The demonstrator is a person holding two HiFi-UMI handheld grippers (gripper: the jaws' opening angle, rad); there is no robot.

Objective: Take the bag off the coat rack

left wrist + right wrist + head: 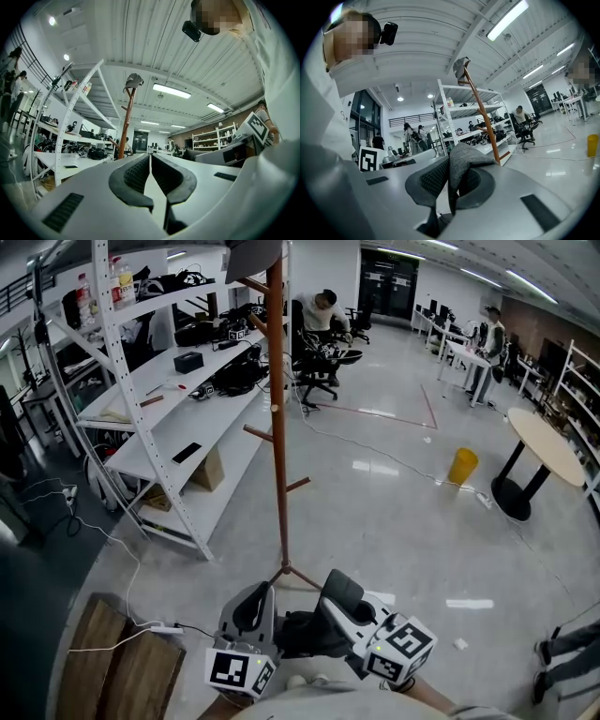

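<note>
**Right gripper** (451, 176): clenched on a fold of grey cloth (462, 157), which stands up between the pads and droops over the outer one. We cannot tell what the cloth belongs to.

**Left gripper** (150, 169): pads drawn together, nothing between them.

**Position of both:** low, close to our body and side by side, just short of the foot of the rack in the head view. A dark mass (298, 632) lies between them there; we cannot make out what it is.

**Coat rack** (277, 409): a brown pole standing upright on the shiny floor (394, 512), with short pegs up its length.

**Bag** (253, 253): hanging at the very top of the rack, well above both grippers and not yet touched. It is cut off by the frame edge in the head view, and shows small and grey in both gripper views.

**Surroundings:** white shelving (141, 381) loaded with gear stands beside the rack. A yellow bin (462, 465) and a round table (544, 442) are well apart from it, to the right.

**Handling note (our judgement):** the reach has not begun. We would raise the empty left gripper, open it only once it is level with the bag, and take hold near where the bag hangs. We would then lift up and clear of the peg before drawing away. A sideways pull could tip so slim a pole, and the right gripper, busy with its cloth, cannot steady it.
</note>
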